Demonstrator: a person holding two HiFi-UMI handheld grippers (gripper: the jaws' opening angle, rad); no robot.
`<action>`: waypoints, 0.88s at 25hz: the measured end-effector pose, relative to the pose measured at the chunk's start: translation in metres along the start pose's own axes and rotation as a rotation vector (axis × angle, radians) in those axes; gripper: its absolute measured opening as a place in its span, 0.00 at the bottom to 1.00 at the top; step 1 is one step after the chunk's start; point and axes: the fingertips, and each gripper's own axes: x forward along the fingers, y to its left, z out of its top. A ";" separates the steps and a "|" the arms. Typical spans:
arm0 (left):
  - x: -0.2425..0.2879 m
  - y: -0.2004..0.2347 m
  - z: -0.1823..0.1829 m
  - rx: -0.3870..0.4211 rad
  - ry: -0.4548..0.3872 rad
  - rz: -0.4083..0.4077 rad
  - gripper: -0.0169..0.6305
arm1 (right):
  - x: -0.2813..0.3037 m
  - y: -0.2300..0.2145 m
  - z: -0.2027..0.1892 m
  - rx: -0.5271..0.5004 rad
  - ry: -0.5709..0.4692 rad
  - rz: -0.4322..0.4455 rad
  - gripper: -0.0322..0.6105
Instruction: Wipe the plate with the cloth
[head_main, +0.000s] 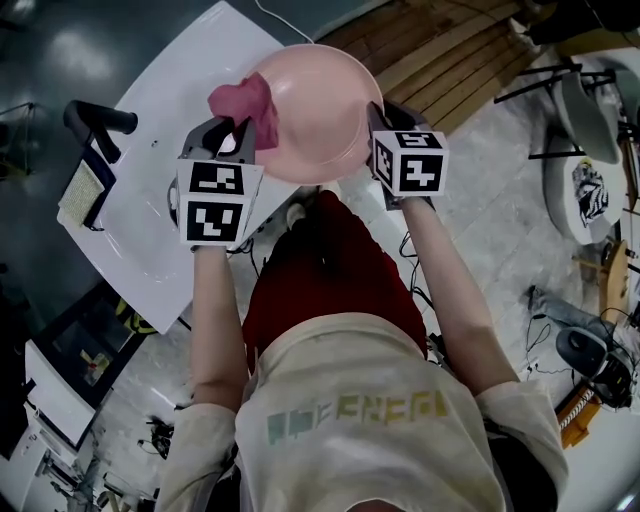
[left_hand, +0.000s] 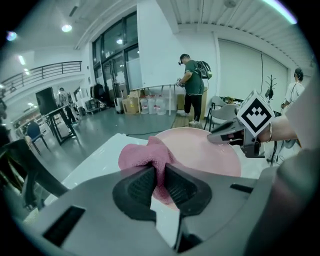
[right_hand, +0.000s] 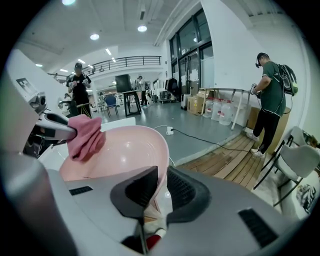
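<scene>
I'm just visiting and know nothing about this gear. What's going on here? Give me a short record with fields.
Left gripper: shut on crumpled pink cloth
Right gripper: shut on the rim of the round pink plate
Cloth position: at the plate's left rim
Plate position: held up over the white table
Setting: large indoor hall, people in the background

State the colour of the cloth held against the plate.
Pink, darker than the pale pink plate; the cloth shows best in the right gripper view.

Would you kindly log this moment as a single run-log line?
left tool: shut on cloth | right tool: shut on plate rim | cloth at plate's left rim
</scene>
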 end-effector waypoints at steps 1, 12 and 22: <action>-0.002 0.001 0.004 -0.001 -0.017 0.016 0.12 | -0.001 -0.001 0.000 0.002 -0.004 0.002 0.16; -0.007 0.001 0.021 -0.049 -0.098 0.044 0.12 | -0.004 -0.002 0.003 -0.016 -0.060 0.002 0.16; -0.011 0.003 0.036 -0.099 -0.214 0.058 0.12 | -0.012 -0.005 0.007 0.039 -0.137 0.014 0.16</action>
